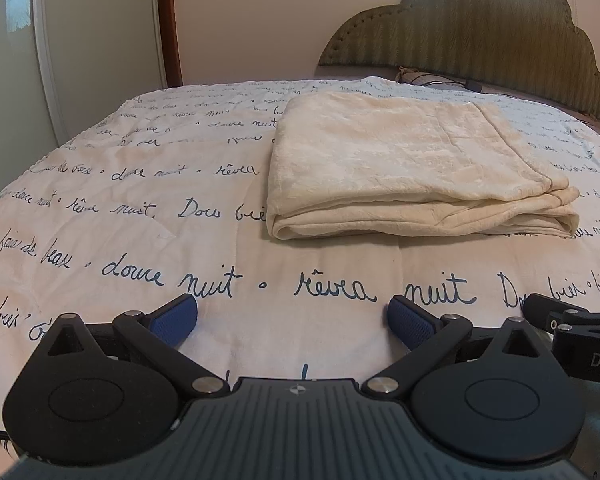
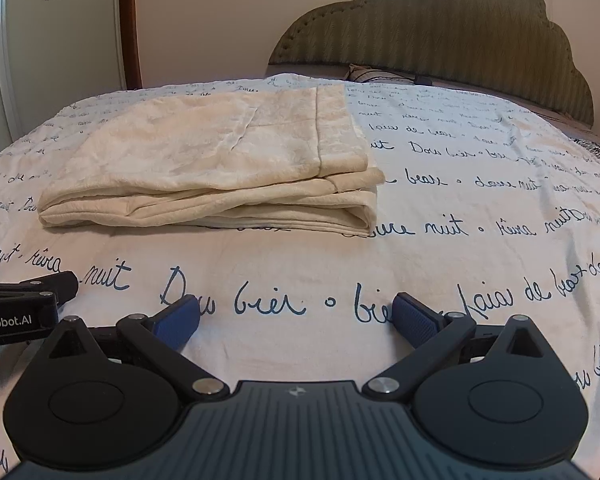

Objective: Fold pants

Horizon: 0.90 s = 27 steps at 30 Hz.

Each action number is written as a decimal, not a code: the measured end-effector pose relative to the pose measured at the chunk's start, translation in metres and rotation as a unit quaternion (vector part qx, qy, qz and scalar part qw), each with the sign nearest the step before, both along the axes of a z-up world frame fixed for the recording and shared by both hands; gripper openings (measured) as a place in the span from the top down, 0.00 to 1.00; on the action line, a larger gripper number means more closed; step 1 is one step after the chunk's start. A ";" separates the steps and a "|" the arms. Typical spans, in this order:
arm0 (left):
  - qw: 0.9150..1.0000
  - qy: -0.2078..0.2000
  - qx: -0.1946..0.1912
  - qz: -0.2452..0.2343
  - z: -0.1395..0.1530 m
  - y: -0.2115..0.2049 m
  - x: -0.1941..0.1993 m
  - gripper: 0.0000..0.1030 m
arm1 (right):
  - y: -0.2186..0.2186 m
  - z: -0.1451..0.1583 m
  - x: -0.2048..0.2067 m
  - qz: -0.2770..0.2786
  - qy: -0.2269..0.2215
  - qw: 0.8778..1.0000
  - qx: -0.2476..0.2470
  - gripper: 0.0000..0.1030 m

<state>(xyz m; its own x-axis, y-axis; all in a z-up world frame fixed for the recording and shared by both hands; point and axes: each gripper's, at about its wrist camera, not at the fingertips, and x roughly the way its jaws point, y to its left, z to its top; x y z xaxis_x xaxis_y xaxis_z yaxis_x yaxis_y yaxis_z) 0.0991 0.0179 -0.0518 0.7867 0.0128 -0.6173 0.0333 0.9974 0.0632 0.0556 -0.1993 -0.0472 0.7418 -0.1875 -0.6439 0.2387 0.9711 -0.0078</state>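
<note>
The cream pants lie folded into a thick, flat rectangle in the middle of the bed, layered edges facing the tongs. The left gripper and right gripper sit side by side near the bed's near edge, apart from the pants, both with jaws spread wide and empty.

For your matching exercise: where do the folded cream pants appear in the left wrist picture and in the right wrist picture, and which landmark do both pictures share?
Left wrist view: the folded cream pants lie right of centre on the script-printed bedspread, beyond the open left tongs.
Right wrist view: the pants lie left of centre, beyond the open right tongs.
Shared landmark: the green scalloped headboard behind the bed.
</note>
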 end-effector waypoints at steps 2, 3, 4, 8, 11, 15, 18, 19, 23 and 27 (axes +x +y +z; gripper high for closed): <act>1.000 0.000 0.000 0.000 0.000 0.000 0.000 0.00 | 0.000 0.000 0.000 0.000 0.000 1.000 0.002 0.00; 1.000 0.000 0.000 0.000 0.000 0.000 0.000 0.00 | 0.000 0.000 0.000 0.000 0.000 1.000 0.003 0.00; 1.000 0.000 -0.001 0.000 0.000 0.000 0.000 0.00 | 0.000 0.000 0.000 0.000 0.000 1.000 0.003 0.00; 1.000 0.000 -0.002 0.000 0.000 0.001 0.000 0.00 | -0.001 0.000 0.000 0.000 0.000 1.000 0.003 0.00; 1.000 0.000 -0.002 0.000 0.000 0.001 0.000 0.00 | -0.001 0.000 0.000 0.000 0.000 1.000 0.003 0.00; 1.000 0.000 -0.002 0.000 0.000 0.001 0.000 0.00 | 0.000 0.000 0.000 0.000 0.000 1.000 0.003 0.00; 1.000 -0.001 -0.005 0.001 0.000 0.001 0.000 0.00 | 0.000 0.000 0.000 0.000 0.000 1.000 0.003 0.00; 1.000 -0.001 -0.006 0.001 0.000 0.001 -0.001 0.00 | 0.000 0.000 0.000 0.000 0.000 1.000 0.003 0.00; 1.000 -0.002 -0.007 0.003 0.000 0.001 -0.002 0.00 | -0.001 0.000 0.000 0.000 0.000 1.000 0.002 0.00; 1.000 -0.001 -0.006 0.003 0.000 0.001 -0.002 0.00 | -0.001 -0.001 0.000 0.000 0.001 1.000 0.002 0.00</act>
<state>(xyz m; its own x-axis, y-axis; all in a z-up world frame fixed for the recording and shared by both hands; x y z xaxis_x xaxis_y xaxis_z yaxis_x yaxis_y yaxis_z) 0.0973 0.0186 -0.0517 0.7878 0.0097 -0.6158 0.0273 0.9983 0.0506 0.0555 -0.1999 -0.0478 0.7411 -0.1853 -0.6453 0.2386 0.9711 -0.0048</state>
